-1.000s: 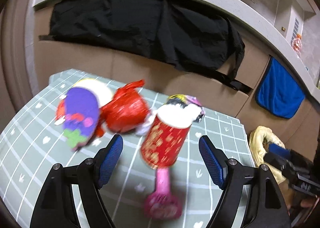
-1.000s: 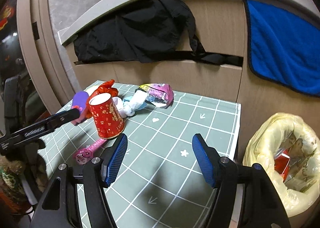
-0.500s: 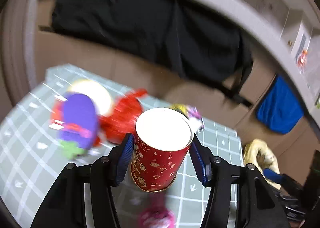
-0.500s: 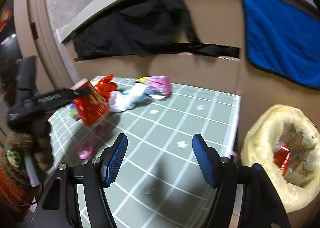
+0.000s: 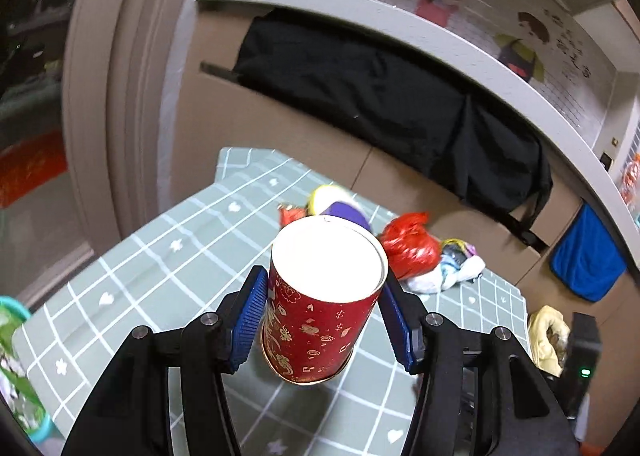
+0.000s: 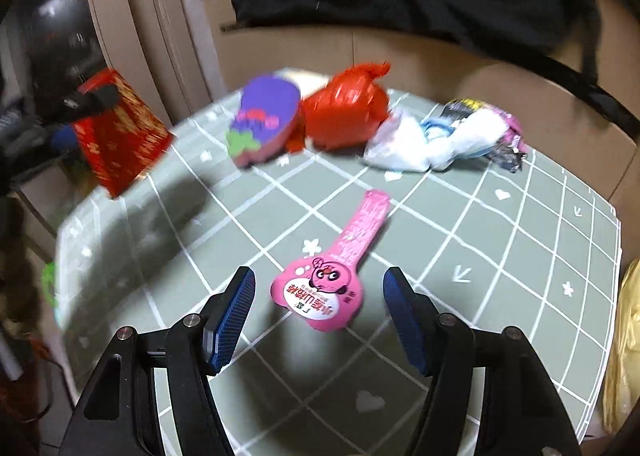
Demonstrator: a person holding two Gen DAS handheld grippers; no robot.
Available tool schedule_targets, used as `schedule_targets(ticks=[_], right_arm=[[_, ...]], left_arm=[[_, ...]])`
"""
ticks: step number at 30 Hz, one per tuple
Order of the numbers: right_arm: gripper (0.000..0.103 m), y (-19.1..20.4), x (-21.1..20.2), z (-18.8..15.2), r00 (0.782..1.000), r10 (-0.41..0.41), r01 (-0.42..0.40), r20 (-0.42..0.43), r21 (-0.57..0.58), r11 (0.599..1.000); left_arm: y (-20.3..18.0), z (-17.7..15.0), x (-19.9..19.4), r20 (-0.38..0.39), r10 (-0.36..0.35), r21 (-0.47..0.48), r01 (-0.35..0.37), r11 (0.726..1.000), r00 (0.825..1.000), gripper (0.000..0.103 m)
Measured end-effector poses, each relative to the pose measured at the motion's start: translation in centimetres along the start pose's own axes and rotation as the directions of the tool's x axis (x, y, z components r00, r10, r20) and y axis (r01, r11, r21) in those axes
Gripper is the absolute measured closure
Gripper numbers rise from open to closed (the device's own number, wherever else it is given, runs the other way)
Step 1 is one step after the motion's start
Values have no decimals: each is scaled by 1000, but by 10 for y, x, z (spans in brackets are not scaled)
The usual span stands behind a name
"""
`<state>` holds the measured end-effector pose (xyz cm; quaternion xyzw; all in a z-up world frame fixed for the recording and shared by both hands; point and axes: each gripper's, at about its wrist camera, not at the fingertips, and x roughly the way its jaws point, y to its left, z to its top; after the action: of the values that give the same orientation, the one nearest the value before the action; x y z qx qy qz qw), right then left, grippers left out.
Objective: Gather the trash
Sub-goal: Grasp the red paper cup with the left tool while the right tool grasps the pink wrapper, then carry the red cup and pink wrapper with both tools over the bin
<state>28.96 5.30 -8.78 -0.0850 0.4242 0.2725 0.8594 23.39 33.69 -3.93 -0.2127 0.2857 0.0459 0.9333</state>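
Clamping the red cup (image 5: 324, 304) between its pads, the left gripper (image 5: 322, 320) holds it clear of the table (image 5: 160, 256), likely bound for the yellow bag (image 5: 546, 336). Jaws apart and empty, the right gripper (image 6: 318, 314) straddles the pink wrapper (image 6: 340, 272) (probably next).

A: What's different with the left gripper (image 5: 324, 312)?

B: Its jaws have just been closing and now clamp the red paper cup (image 5: 320, 308), which stood on the tabletop (image 5: 160, 256) a second ago. The cup is lifted clear, tilted with its mouth at 12 o'clock.

A: And the right gripper (image 6: 316, 316)?

B: It has swung down over the tabletop. The pink wrapper (image 6: 336, 280), earlier far off at 9 o'clock beside the cup, now lies between its spread jaws, untouched. The yellow trash bag (image 6: 624, 356) has slid from 4 o'clock almost out of view at 3 o'clock.
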Motion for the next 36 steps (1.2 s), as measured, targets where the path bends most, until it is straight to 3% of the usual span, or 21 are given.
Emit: schedule_targets(ticks=[4,6,11,14,24,36], right_arm=[[42,3,21,1,998,-36,35,-54,-10,999],[54,3,24,1,997,-51,50,-57,-25,998],[55,0,-1,-2,999,-53,53,-6,-39,998],[55,-13,-25,-5,999,-37,37,17,18,999],[55,-56,-102,-18,988,-98,83,120,123,989],[54,-114,-169,-31,958,-184,143,222,189,971]], left_arm=[[8,-7,2,-18,-6,-14,5,1000,1000,47],[7,-8,4,-28,-14,-13,13,1000,1000,47],[-8,-11,2,-29,-46,25,47,999,999,47],[-23,-10,2,-28,-92,36,93,995,995,47],[-113,-12,18,-75,-250,131,258,957,965,47],[-213,-13,24,-99,-316,236,331,914,944,47]])
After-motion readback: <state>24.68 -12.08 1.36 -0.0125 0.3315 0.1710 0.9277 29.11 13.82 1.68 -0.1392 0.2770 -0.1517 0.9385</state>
